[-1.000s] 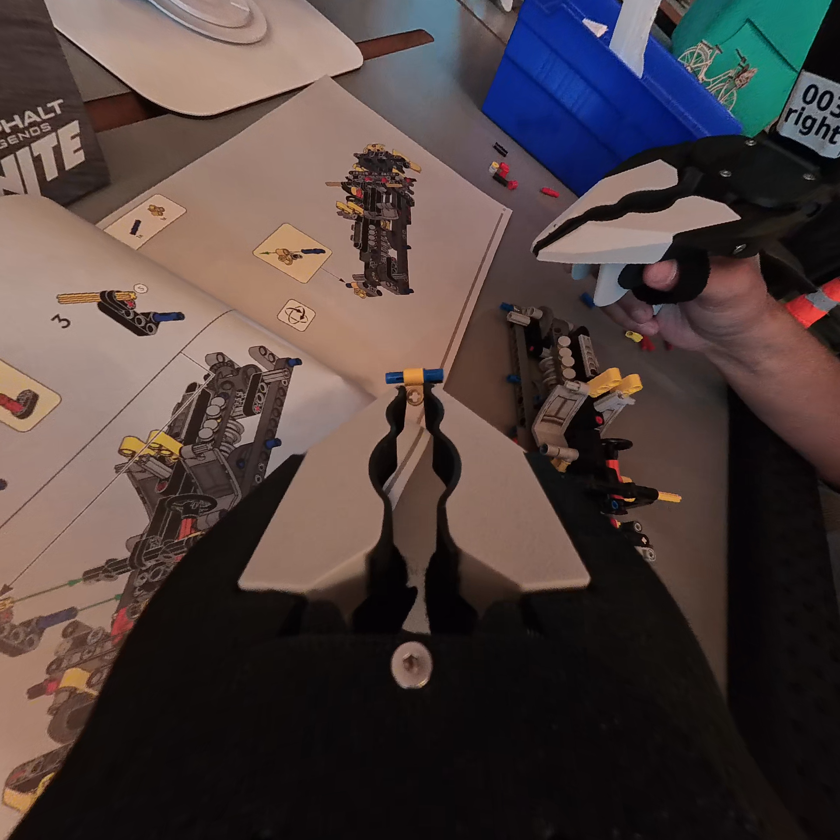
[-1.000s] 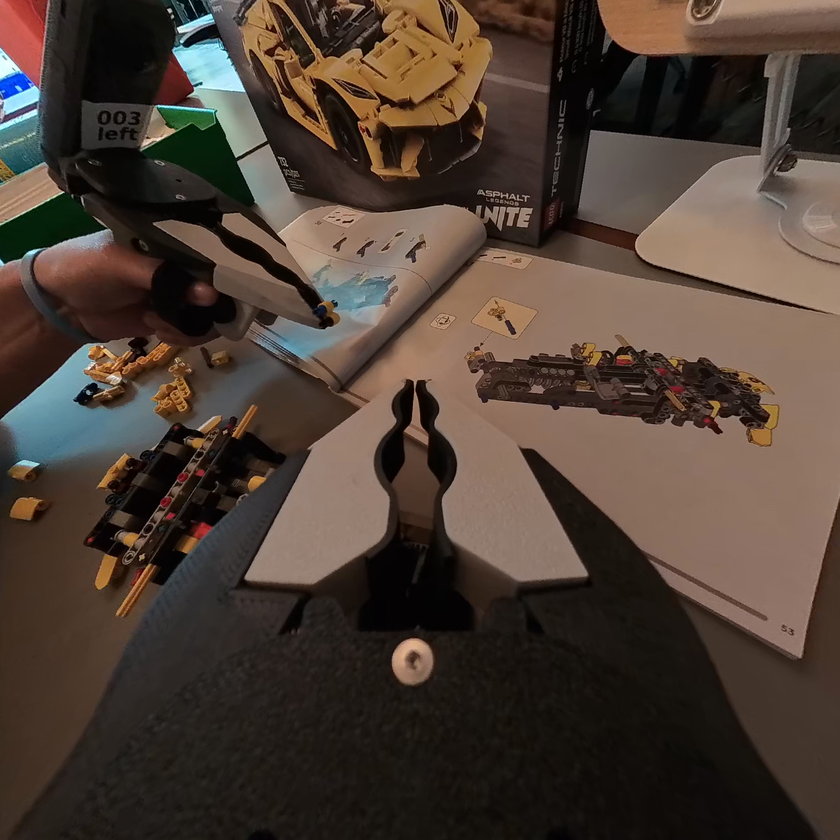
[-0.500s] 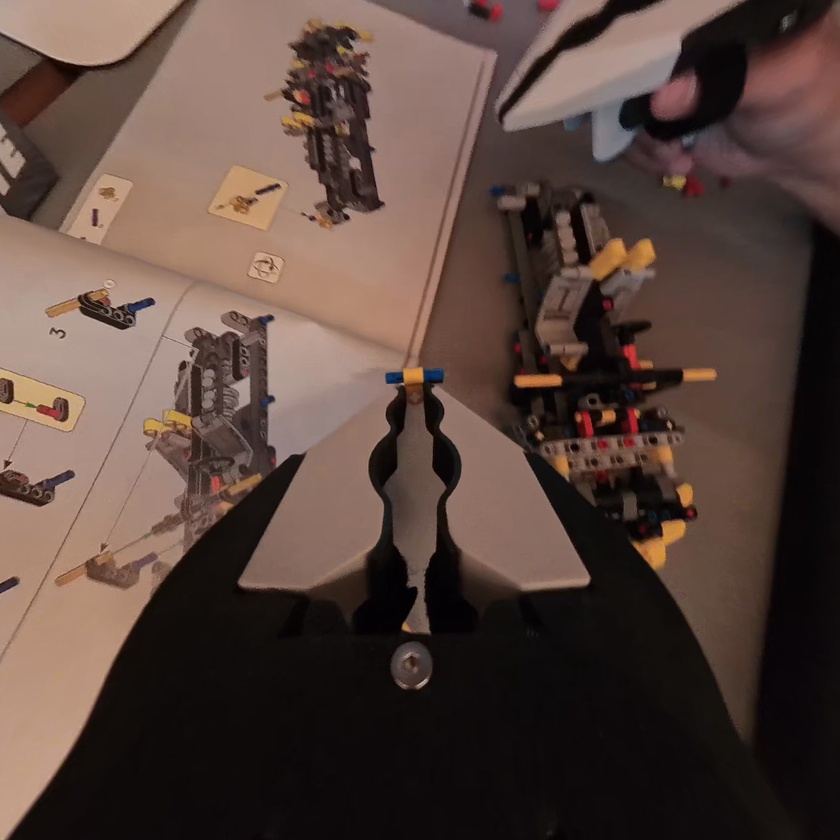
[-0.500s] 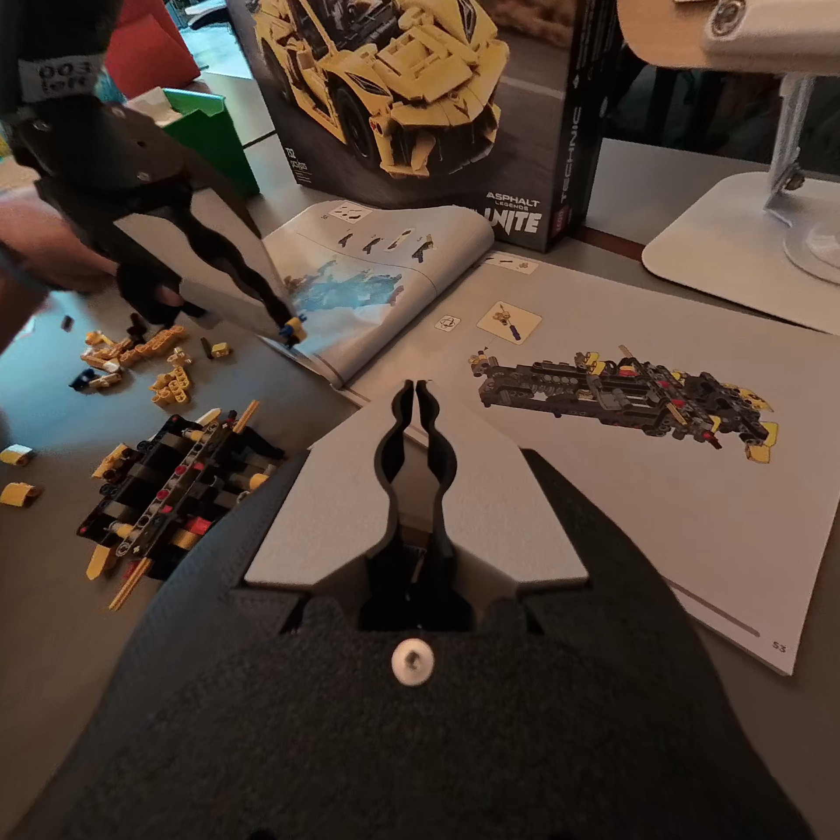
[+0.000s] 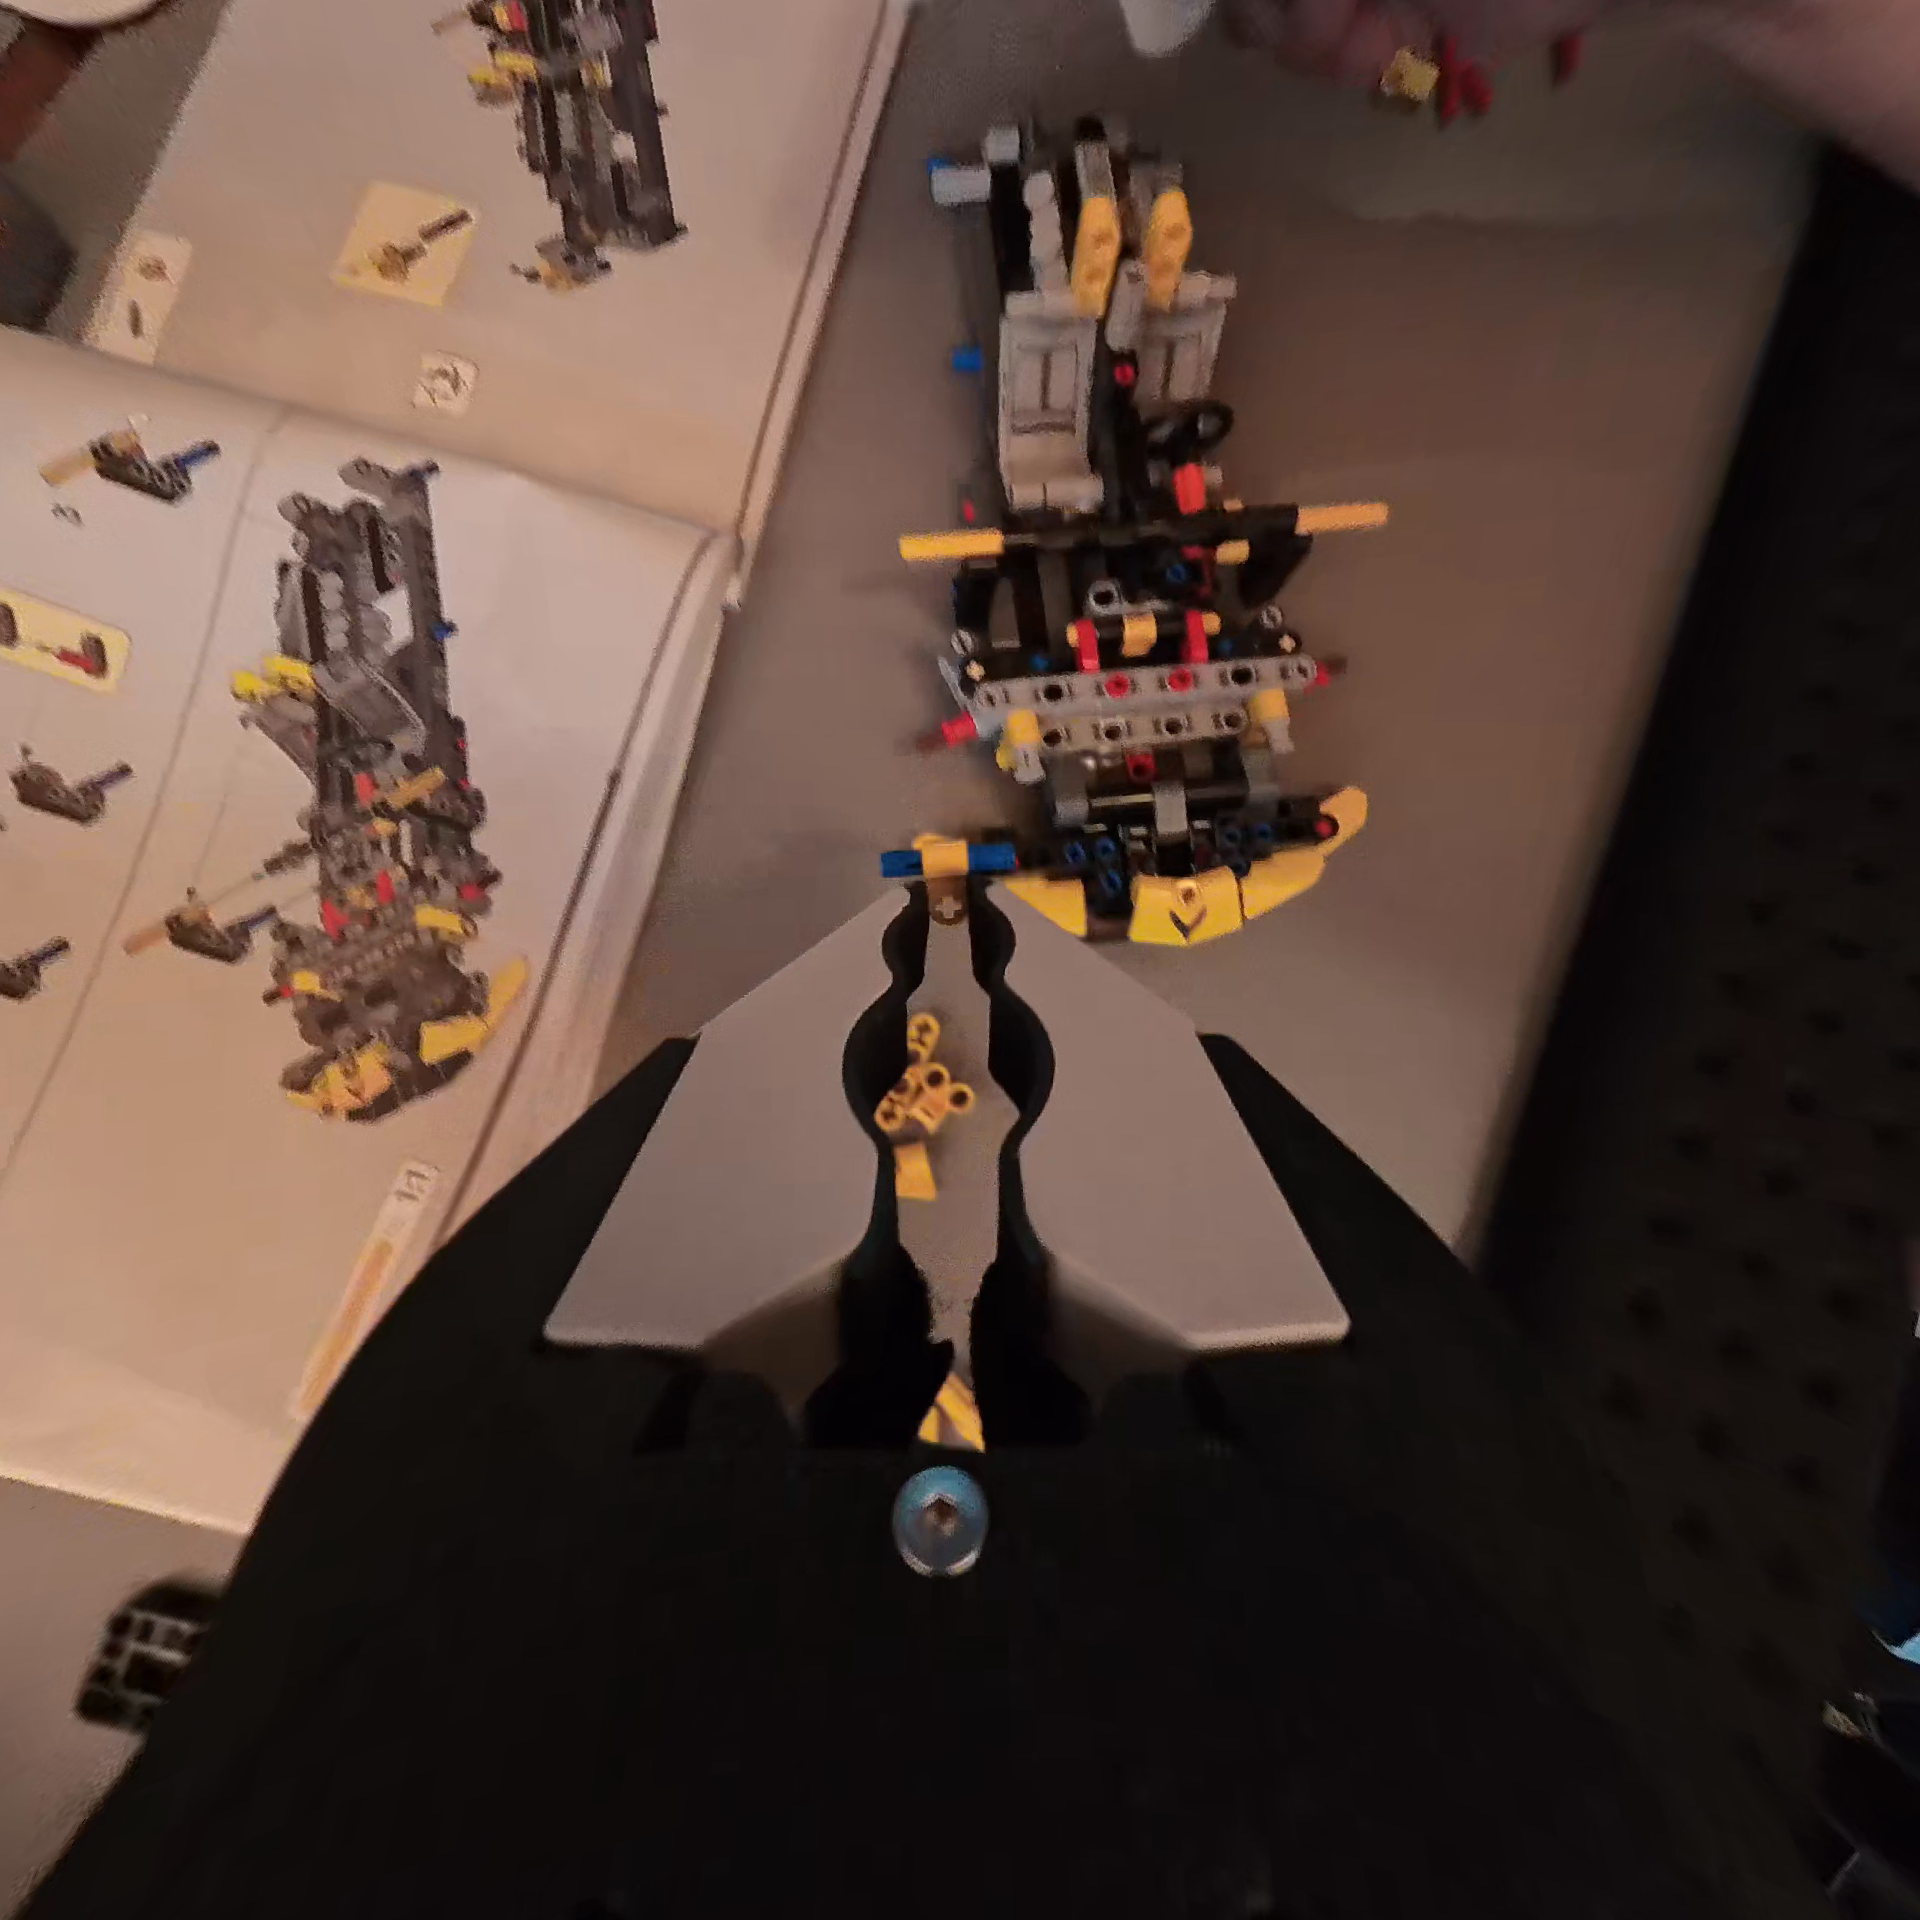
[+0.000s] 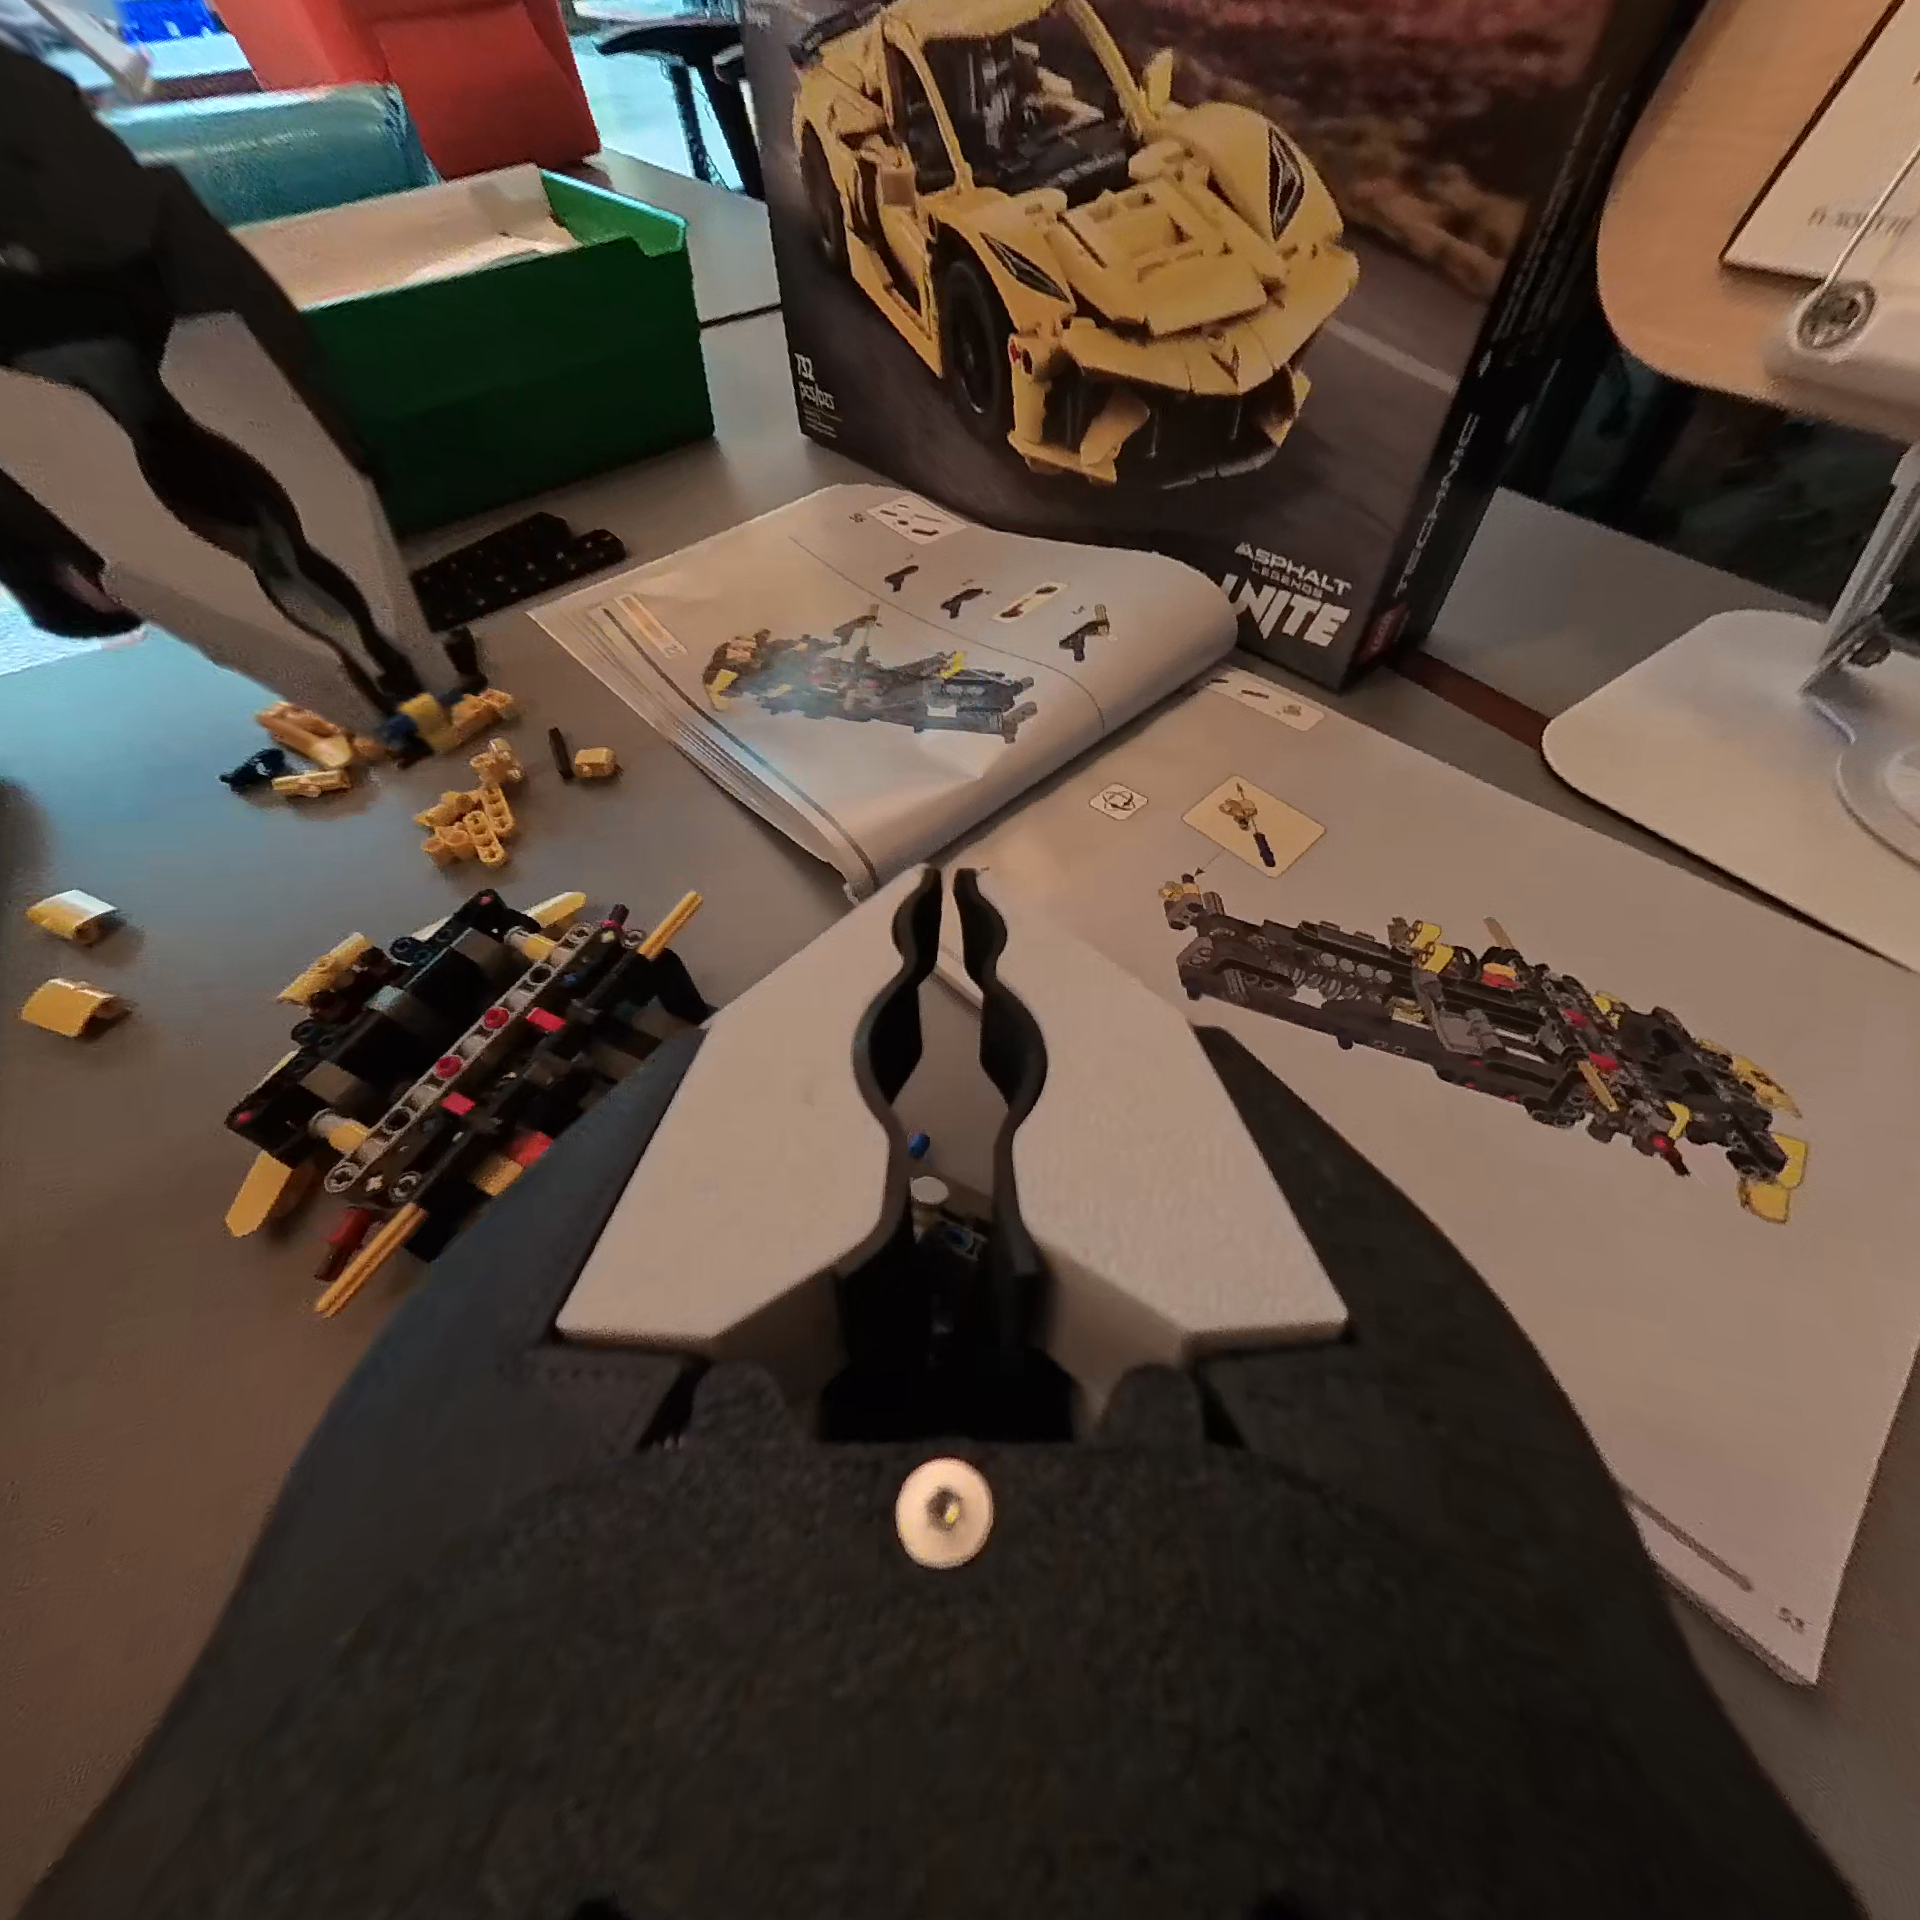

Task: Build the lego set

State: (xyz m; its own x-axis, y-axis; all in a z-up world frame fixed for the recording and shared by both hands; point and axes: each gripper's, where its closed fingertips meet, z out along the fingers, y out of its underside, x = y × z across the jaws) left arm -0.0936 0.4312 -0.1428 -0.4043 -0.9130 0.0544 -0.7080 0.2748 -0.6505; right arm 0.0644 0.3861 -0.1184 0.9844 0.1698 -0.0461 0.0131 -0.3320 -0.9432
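My left gripper [image 5: 945,902] is shut on a small yellow connector with a blue pin through it [image 5: 948,860], held close to the yellow front end of the half-built black, grey and yellow car chassis [image 5: 1127,582]. The chassis lies on the grey table and also shows in the right wrist view [image 6: 468,1070]. The left gripper also shows in the right wrist view [image 6: 421,707], its tips low over loose yellow parts [image 6: 473,821]. My right gripper [image 6: 948,888] is shut and empty, above the open instruction booklet [image 6: 1507,1039].
The set's box with the yellow car picture [image 6: 1143,312] stands at the back. A green bin [image 6: 499,343] sits behind the loose parts. A white stand base [image 6: 1714,748] is at the right. Small yellow pieces [image 6: 73,961] lie left. A hand [image 5: 1507,42] is at the top edge. About 15 cm separates my left fingertips from my right.
My left gripper has swung down and toward the chassis front with the yellow and blue piece still held. The right gripper has stayed shut and moved little.
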